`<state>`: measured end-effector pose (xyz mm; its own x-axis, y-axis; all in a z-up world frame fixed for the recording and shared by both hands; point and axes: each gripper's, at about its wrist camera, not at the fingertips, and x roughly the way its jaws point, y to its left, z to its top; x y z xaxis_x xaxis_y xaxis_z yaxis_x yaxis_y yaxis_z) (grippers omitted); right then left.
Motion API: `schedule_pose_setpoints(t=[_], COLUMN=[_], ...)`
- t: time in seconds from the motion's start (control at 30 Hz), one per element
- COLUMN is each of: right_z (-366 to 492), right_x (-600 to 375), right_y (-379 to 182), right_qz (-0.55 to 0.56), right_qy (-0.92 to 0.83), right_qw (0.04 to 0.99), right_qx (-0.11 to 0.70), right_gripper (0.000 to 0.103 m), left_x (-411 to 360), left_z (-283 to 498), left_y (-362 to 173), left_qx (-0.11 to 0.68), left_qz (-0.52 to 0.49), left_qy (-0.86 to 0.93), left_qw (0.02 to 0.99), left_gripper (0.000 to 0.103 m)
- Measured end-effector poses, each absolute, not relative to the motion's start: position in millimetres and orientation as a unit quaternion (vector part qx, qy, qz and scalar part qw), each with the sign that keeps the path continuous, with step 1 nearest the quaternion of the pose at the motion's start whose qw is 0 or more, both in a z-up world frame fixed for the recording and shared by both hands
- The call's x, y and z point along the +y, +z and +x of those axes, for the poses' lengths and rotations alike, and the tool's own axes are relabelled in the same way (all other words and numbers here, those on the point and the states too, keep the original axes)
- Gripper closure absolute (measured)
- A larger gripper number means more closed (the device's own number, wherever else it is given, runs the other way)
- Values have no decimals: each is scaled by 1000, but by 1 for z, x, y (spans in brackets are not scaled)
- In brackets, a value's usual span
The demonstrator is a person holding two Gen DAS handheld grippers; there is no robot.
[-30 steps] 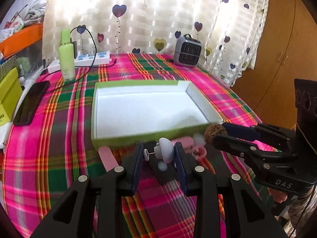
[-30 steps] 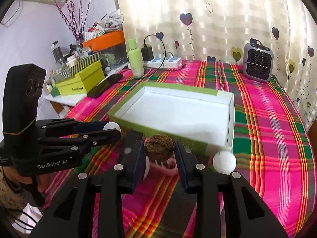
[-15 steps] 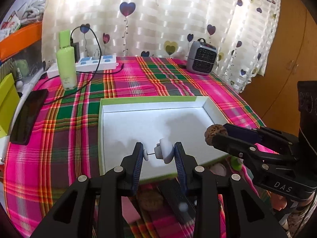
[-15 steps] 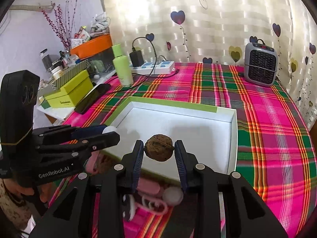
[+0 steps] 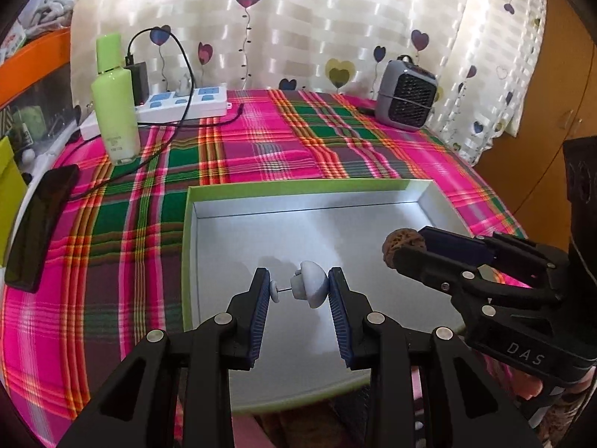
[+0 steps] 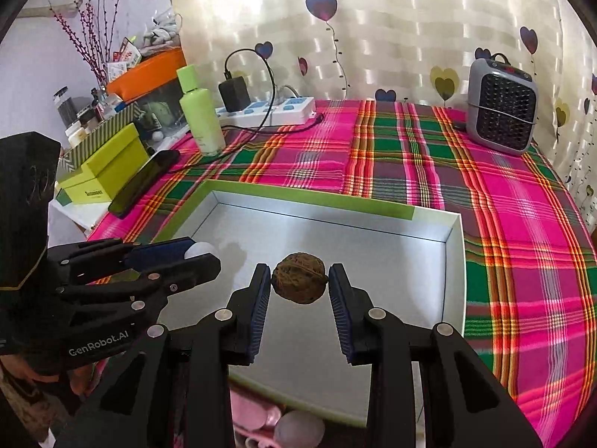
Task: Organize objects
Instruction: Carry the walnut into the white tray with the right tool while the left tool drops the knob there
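Now, nearest first:
Near edge: pink items and a pale ball lie on the cloth just below the box's near wall, partly hidden by the fingers.
Left gripper: its fingers are clenched on a small pale mushroom-shaped knob, which has a thin pin ending in a tiny disc against the left pad; it hangs over the near part of the box floor.
Right gripper: its fingers grasp a brown walnut, held above the box floor, to the right of the left gripper.
Box: shallow, green-rimmed, white inside, lying flat on the plaid table.
Left of box: a dark phone lies flat near the table's left edge; a lime-green box sits beyond that edge.
Far left: a green bottle stands upright, next to a white power strip with a black charger plugged in.
Far right: a small grey heater stands before the heart-print curtain.
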<state>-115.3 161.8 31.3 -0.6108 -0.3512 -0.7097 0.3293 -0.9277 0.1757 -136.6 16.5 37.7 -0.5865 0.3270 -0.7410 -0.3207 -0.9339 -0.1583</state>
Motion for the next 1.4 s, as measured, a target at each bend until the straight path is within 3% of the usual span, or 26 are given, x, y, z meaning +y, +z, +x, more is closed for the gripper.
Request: schedule_pose_setpoints(t=[0.77, 0.83, 0.9, 1.03, 1.4], right_z=[-139, -139, -139, -140, -127], right_x=[157, 157, 158, 162, 173], right_y=[13, 13, 13, 12, 25], right_qz=[420, 421, 422, 426, 408], right_qy=[-891, -891, -891, -889, -896], right_qw=[172, 171, 170, 169, 168], right_qx=[5, 4, 2, -13, -42], right_gripper=[69, 69, 69, 68, 49], left_x=[25, 26, 27, 29, 23], left_z=[-158, -158, -157, -155, -142], left_y=[22, 22, 22, 22, 28], left_qx=[19, 22, 26, 30, 17], left_qz=[-435, -435, -433, -433, -431], left_qy=[887, 887, 888, 888, 890], left_qw=[153, 151, 152, 153, 149], left_gripper=[72, 69, 58, 53, 39])
